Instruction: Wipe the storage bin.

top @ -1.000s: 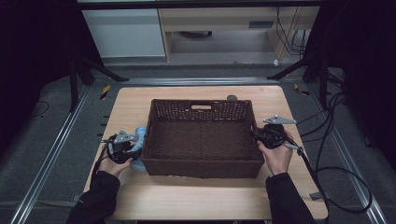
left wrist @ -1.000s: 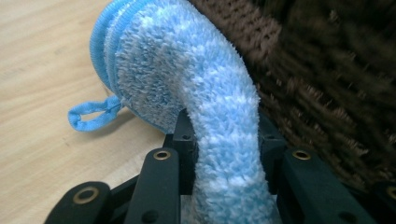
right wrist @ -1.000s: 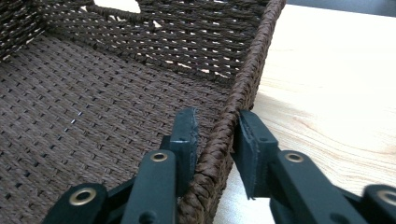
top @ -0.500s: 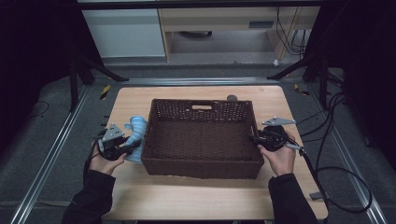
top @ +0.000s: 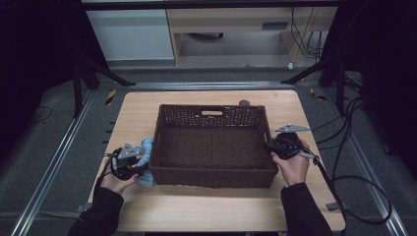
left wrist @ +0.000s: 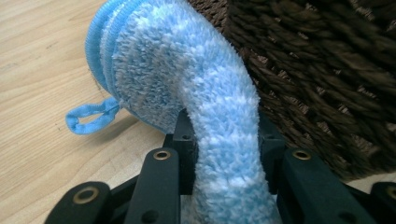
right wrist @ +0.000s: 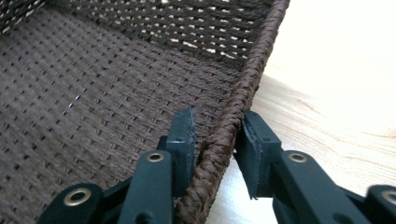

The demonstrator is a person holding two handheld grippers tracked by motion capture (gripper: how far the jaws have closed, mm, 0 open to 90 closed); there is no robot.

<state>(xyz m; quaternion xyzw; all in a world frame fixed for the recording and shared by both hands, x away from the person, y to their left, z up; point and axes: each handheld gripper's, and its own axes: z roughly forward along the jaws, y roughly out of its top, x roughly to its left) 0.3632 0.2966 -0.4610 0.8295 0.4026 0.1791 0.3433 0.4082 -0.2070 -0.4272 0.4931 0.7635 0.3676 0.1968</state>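
Wicker basket, dark brown, sits mid-table on the pale wood table, nothing visible inside it. Left gripper is just beside the basket's left wall, its jaws clamped on a fluffy blue sock — the left gripper view has the sock squeezed between the 2 black pads, its cuff end and a small hanging loop drooping toward the table, the weave of the basket wall close behind. Right gripper straddles the braided rim on the basket's right side, one jaw inside and one outside; its jaws have just opened and closed again, and the pads now look pressed on the rim, steadying the basket. Judged step: sock picked up, basket braced, transfer not yet made. Next move calls for lifting the sock clear of the left wall's top edge, carrying it over the basket floor, then letting go — keep the right grip firm so the basket does not slide.
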